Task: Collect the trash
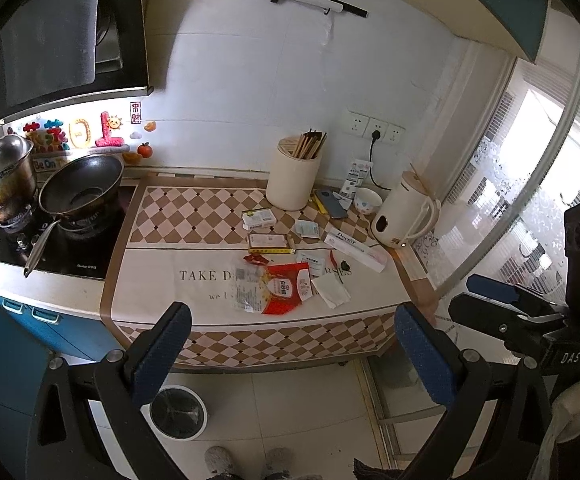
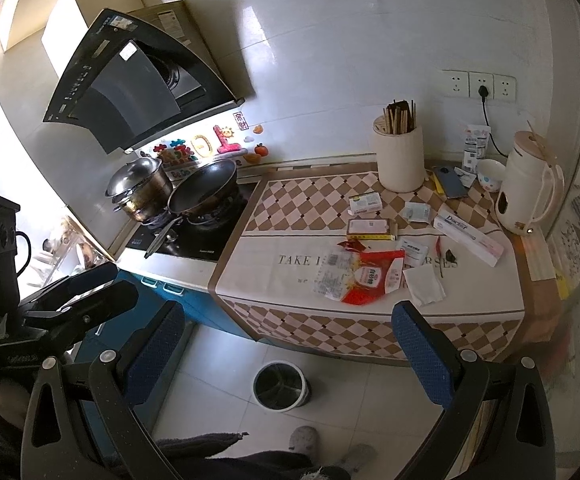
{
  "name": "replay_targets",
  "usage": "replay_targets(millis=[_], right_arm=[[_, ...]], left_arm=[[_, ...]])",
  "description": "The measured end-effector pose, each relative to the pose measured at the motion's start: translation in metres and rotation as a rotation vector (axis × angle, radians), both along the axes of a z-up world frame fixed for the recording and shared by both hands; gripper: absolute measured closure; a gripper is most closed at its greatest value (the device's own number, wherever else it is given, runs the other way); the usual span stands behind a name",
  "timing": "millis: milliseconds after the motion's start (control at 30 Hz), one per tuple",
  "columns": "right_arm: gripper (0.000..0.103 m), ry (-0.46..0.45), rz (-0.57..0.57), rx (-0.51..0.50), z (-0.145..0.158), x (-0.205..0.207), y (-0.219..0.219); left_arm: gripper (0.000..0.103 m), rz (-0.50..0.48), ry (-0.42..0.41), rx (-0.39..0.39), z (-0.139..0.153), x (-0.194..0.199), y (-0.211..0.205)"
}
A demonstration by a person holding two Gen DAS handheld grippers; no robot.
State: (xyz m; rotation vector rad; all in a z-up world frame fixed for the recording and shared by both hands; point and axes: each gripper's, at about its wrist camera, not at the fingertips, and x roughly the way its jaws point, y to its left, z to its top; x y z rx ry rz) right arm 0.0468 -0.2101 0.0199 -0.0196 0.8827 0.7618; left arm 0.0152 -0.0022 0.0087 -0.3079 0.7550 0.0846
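Note:
Trash lies on the counter's checkered cloth [image 1: 194, 216]: a red and clear plastic bag [image 1: 278, 288] [image 2: 364, 276], a white tissue [image 1: 330, 291] [image 2: 424, 286], a small red wrapper [image 1: 256, 260] [image 2: 350, 245], and several small boxes and sachets [image 1: 268, 242]. A round bin [image 1: 178, 411] [image 2: 280, 386] stands on the floor below the counter. My left gripper [image 1: 296, 352] is open and empty, held back from the counter's front edge above the floor. My right gripper [image 2: 290, 356] is open and empty, likewise short of the counter. Each gripper shows at the other view's edge.
A wok [image 1: 82, 188] and a steel pot [image 1: 4, 178] sit on the stove at left. A chopstick holder [image 1: 294, 176], a phone [image 1: 332, 202], a bowl [image 1: 367, 200], a toothpaste box [image 1: 356, 249] and a kettle [image 1: 404, 212] stand toward the back right. A window is at right.

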Motion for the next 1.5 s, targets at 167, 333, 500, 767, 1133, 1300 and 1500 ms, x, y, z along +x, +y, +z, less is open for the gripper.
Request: replay_targets(millis=[167,333,500,767,1133,1300,1500], right_arm=[[0.000,0.003,0.006,0.001,-0.001,0.000,0.003],[0.000,0.004,0.010,0.002,-0.002,0.000,0.007],[0.000,0.006,0.015,0.002,-0.002,0.002,0.010],[0.000,0.006,0.014,0.002,-0.002,0.002,0.011],[0.000,0.009,0.015,0.004,-0.002,0.001,0.014],[0.000,0.010,0.016,0.003,-0.002,0.002,0.014],[0.000,0.016,-0.008,0.007,-0.004,0.001,0.017]], left_arm=[[0.000,-0.001,0.000,0.001,-0.001,-0.002,-0.002],[0.000,-0.001,-0.003,0.000,0.000,-0.002,-0.002],[0.000,-0.002,0.001,-0.001,0.000,-0.001,-0.001],[0.000,-0.006,0.000,-0.004,0.000,0.001,0.000],[0.000,-0.014,-0.004,-0.015,-0.002,-0.003,0.002],[0.000,-0.023,-0.004,-0.017,-0.002,-0.002,0.003],[0.000,0.009,0.004,0.056,-0.006,0.005,0.010]])
